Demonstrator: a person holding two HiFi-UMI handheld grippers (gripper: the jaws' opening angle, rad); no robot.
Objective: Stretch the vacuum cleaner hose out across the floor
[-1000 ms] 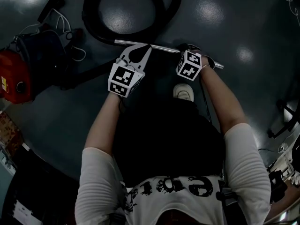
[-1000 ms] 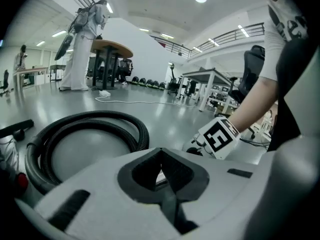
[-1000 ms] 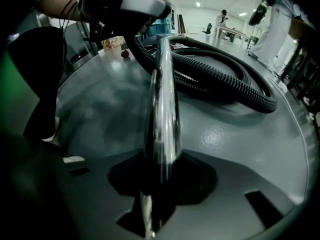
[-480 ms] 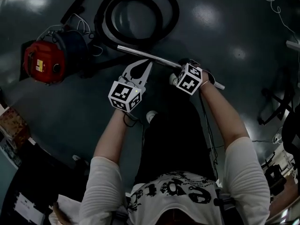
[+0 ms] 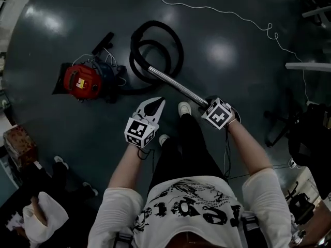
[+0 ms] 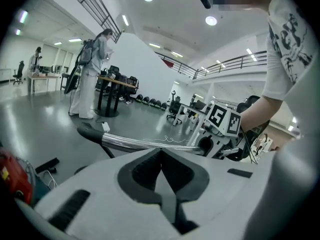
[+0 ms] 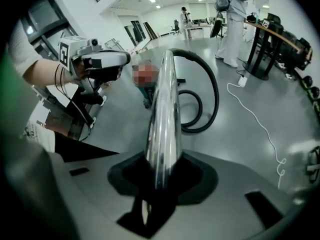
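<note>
The red cleaner body (image 5: 83, 81) sits on the floor (image 5: 232, 50) at about ten o'clock from the person (image 5: 191, 205). The black hose (image 5: 155, 26) lies coiled in loops just beside the cleaner body, near twelve o'clock. The left claw (image 5: 158, 102) is fully closed on nothing and hangs near the chrome wand (image 5: 173, 86) without touching it. The right claw (image 5: 208, 104) is clamped round the wand's near end, its jaws held fairly wide by the tube, which slopes down to the coil. To do this well, I judge the wand should be carried toward four o'clock, away from the cleaner. One steady line should unroll the loops rather than kink them, slowing before the body drags. The white cable (image 5: 232, 17) at one o'clock lies well apart.
</note>
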